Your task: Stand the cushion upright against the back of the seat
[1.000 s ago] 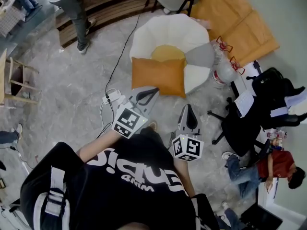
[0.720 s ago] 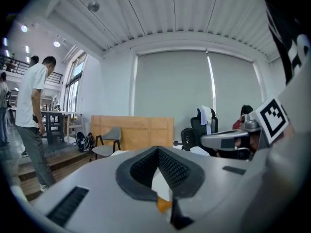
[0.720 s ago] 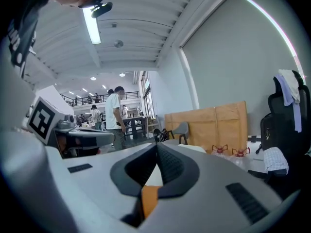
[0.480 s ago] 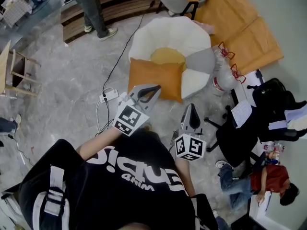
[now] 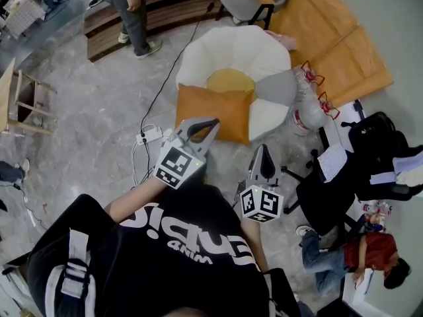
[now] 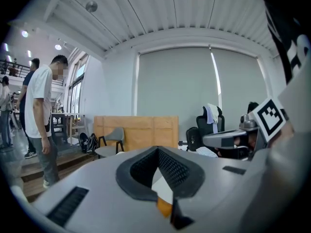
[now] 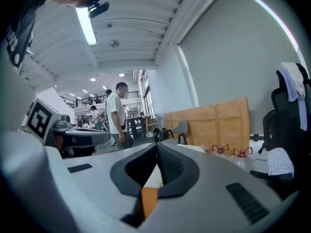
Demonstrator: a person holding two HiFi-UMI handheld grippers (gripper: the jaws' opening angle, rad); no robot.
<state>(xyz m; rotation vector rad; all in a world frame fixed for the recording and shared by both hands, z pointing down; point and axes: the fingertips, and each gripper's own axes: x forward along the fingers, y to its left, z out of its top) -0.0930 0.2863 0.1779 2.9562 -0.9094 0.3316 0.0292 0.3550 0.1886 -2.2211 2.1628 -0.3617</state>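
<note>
Lying across the near part of the white seat (image 5: 231,45), the cushion (image 5: 215,111) is recorded just ahead of the left claw (image 5: 210,123), and ahead and to the left of the right claw (image 5: 263,149). It is square, plain orange and soft, slightly puckered at the edges. Its far edge overlaps the seat's yellow centre pad (image 5: 230,79). Both claws are seen with jaws pressed together, and nothing is held between them.
</note>
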